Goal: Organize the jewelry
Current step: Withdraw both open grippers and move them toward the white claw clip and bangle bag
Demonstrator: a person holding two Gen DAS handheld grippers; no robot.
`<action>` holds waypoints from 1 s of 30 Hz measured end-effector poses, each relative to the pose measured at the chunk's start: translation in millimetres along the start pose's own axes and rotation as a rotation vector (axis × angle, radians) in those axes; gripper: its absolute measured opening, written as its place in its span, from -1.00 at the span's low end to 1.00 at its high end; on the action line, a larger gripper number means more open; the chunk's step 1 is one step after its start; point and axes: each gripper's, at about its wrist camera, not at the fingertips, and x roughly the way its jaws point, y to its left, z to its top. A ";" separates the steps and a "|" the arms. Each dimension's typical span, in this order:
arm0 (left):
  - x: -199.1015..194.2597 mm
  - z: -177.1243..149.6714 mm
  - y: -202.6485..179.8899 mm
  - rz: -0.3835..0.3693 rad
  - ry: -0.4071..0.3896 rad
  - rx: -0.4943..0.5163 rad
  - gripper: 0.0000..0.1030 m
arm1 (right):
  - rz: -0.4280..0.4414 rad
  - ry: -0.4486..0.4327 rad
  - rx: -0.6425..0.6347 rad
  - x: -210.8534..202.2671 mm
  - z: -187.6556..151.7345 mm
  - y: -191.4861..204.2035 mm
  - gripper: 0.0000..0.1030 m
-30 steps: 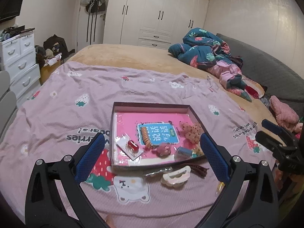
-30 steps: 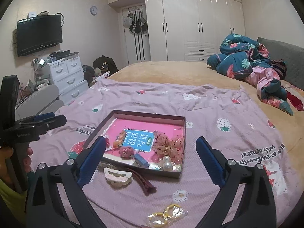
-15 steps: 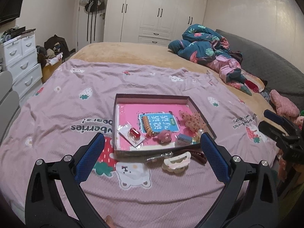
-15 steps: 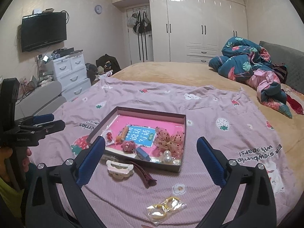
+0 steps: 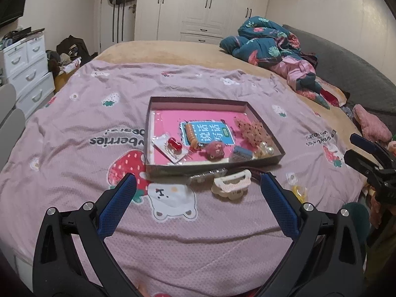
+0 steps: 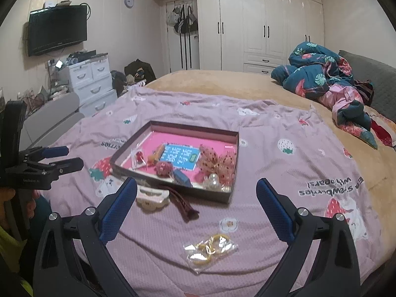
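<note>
My two wrist views look forward over the bed's near edge, set back; both share the dark shallow cardboard tray [image 5: 212, 167] [image 6: 173, 185], right view angled from its right

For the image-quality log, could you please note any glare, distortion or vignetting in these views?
Left wrist: fisheye bending, dark corners, ceiling light glinting on the box's glossy pink lining. Right wrist: the same curvature and vignette, glare on the wardrobe doors, the plastic bag shining.

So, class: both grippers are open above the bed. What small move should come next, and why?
Probably lower the right gripper toward the bagged yellow rings: its jaws are open and empty, the bag lies on the bedspread nearest it, outside the box, where most pieces already sit.
</note>
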 end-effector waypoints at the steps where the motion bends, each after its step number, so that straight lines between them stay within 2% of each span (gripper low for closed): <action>1: 0.5 -1.5 -2.5 -0.002 0.003 0.010 0.82 | 0.000 0.005 -0.002 0.3 -2.2 0.4 0.87; 30: 26.9 -35.6 -31.1 -0.028 0.122 0.063 0.82 | -0.011 0.195 -0.030 18.7 -67.9 -3.9 0.87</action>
